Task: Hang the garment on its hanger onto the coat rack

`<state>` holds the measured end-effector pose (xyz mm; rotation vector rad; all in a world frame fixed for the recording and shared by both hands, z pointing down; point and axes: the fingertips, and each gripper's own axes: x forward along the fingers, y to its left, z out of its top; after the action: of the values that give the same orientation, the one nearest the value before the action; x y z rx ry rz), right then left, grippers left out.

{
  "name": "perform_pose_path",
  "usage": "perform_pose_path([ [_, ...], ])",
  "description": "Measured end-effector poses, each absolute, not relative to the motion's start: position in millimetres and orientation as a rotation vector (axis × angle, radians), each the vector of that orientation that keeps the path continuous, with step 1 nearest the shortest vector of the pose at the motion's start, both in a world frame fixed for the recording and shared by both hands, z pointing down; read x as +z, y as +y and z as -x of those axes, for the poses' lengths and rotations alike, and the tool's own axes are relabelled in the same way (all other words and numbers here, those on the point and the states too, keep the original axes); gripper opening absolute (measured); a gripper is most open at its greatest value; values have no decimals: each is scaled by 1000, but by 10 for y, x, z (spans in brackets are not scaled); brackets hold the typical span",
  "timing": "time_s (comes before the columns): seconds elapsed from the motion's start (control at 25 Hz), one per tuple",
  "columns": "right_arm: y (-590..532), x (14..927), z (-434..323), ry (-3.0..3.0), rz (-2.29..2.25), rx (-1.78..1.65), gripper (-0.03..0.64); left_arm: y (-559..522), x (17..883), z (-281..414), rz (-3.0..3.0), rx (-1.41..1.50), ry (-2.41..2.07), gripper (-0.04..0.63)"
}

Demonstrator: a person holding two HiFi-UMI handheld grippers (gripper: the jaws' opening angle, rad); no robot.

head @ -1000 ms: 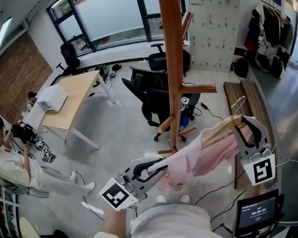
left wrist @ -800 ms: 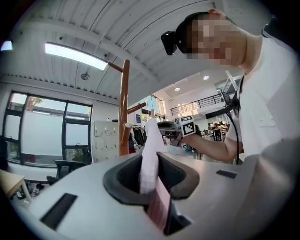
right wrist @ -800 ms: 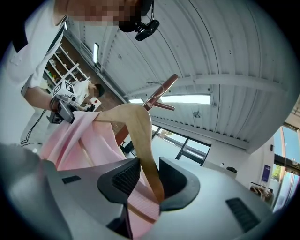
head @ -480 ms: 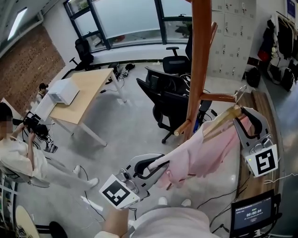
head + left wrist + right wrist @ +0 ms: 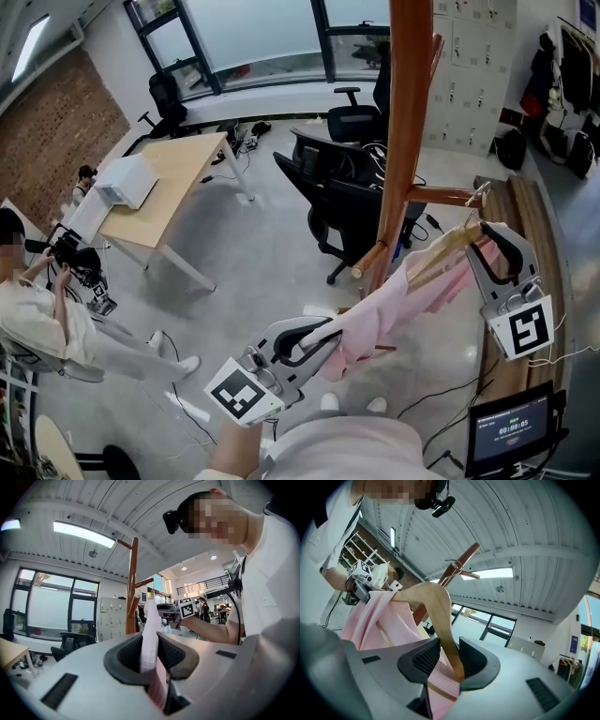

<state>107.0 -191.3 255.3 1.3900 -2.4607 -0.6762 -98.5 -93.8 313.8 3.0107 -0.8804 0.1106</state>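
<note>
Two grippers were on the load. The left gripper [image 5: 323,339], lower centre of the head view, had its jaws closed narrow on a fold of the pink garment [image 5: 398,309]; in the left gripper view the fabric stood upright between the pads [image 5: 176,657]. The right gripper [image 5: 483,239], at the right edge, had its jaws clamped on one wooden arm of the hanger [image 5: 441,251], with pink cloth caught under it (seen in the right gripper view). The garment hung draped on the hanger and stretched diagonally between the two grippers, right of centre, in the air just in front of the coat rack [image 5: 409,112]. The hanger's metal hook [image 5: 482,194] sat close by the tip of a side peg [image 5: 441,197]; contact could not be judged. Behind the rack stood black office chairs [image 5: 337,187], and a wooden desk [image 5: 164,187] was at upper left.
</note>
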Motion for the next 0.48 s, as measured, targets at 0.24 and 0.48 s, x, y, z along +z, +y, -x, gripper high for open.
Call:
perform_pose_path([
  [0.24, -1920, 2684, -1034, -2469, -1379, -640, 121, -919, 3241, 1009, -2992, 123, -887, 72],
  [0.48, -1997, 2791, -974, -2477, -1361, -614, 121, -949, 3341, 1053, -2977, 131, -880, 72],
])
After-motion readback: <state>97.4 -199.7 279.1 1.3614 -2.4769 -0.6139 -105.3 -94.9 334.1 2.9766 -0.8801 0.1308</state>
